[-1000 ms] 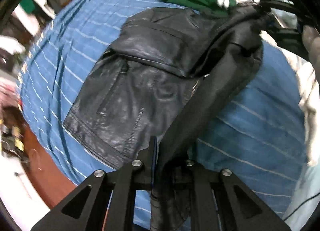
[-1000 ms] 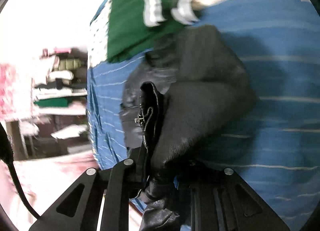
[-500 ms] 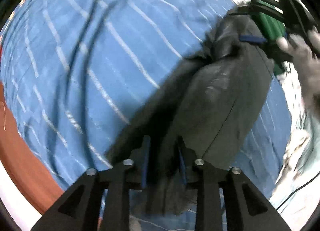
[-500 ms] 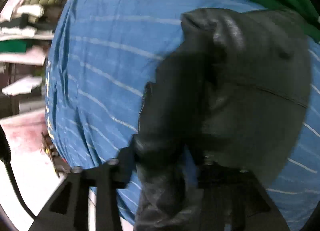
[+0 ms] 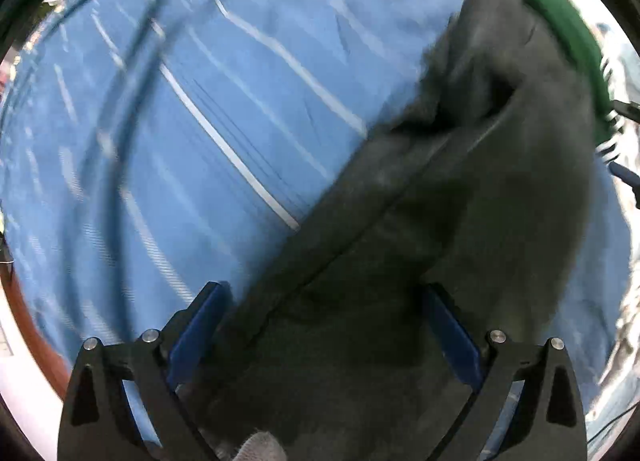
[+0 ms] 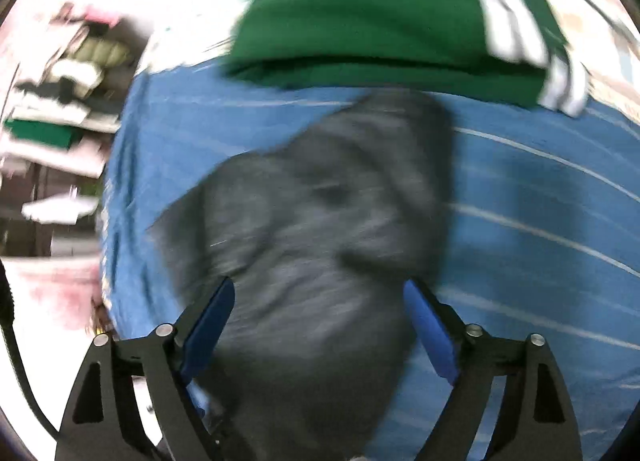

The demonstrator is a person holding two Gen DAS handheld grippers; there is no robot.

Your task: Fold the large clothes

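A black leather jacket (image 5: 460, 197) lies folded on a blue striped bedsheet (image 5: 180, 141). In the left wrist view my left gripper (image 5: 324, 301) is open, its blue pads wide apart on either side of the jacket's near end. In the right wrist view the jacket (image 6: 320, 229) lies bunched between the spread pads of my right gripper (image 6: 318, 297), which is open too. Both views are motion-blurred. Whether the pads touch the jacket I cannot tell.
A folded green garment with white stripes (image 6: 380, 13) lies just beyond the jacket; it also shows in the left wrist view (image 5: 568, 41). Shelves with stacked clothes (image 6: 60, 101) stand at the left. The bed's brown edge (image 5: 36, 341) is at lower left.
Both grippers were shut on the jacket and carried it over; now both have opened and let it go onto the sheet.
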